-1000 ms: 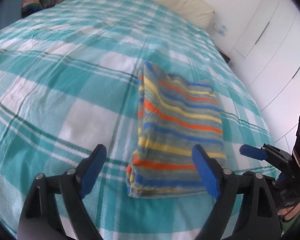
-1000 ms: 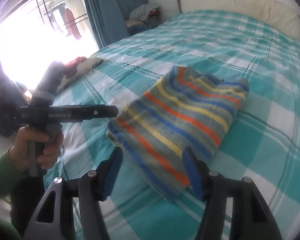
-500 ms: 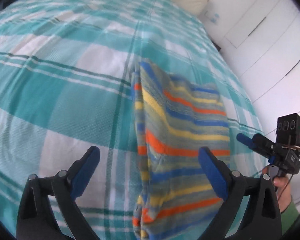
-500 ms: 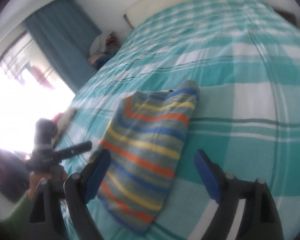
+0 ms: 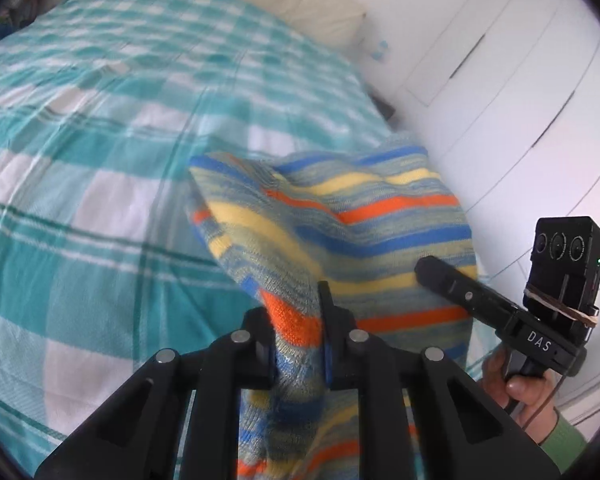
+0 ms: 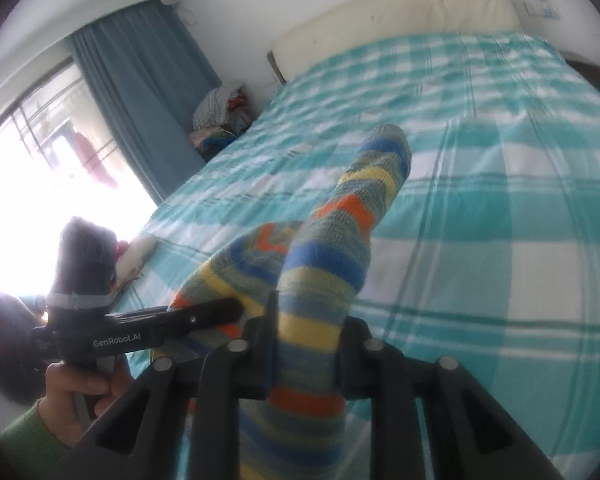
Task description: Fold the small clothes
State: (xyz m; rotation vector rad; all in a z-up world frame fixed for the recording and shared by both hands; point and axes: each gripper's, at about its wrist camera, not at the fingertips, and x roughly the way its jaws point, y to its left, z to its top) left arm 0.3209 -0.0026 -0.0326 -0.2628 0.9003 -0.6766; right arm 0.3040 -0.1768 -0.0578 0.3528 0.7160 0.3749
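Clearly both tools have hold of the same striped garment (image 5: 340, 216), a knit piece banded in blue, yellow, orange and grey-green. The left hand-held gripper (image 5: 298, 344) has its two fingers drawn narrow, pinching a bunched fold of the cloth between them. The right hand-held gripper (image 6: 306, 344) is likewise closed tight on a gathered part of the garment. Seen from the left wrist, the cloth spreads from the near grip toward the far right, above the bed (image 5: 100, 160); whether its far edge touches the bed cannot be told. From the right wrist it runs away from the grip as a long tube toward the far middle. The bed carries a teal and white checked cover, with a cream pillow (image 6: 400, 4) at its far end. A blue curtain (image 6: 140, 92) hangs at the far left, and white cupboard doors (image 5: 520, 80) stand at the right.
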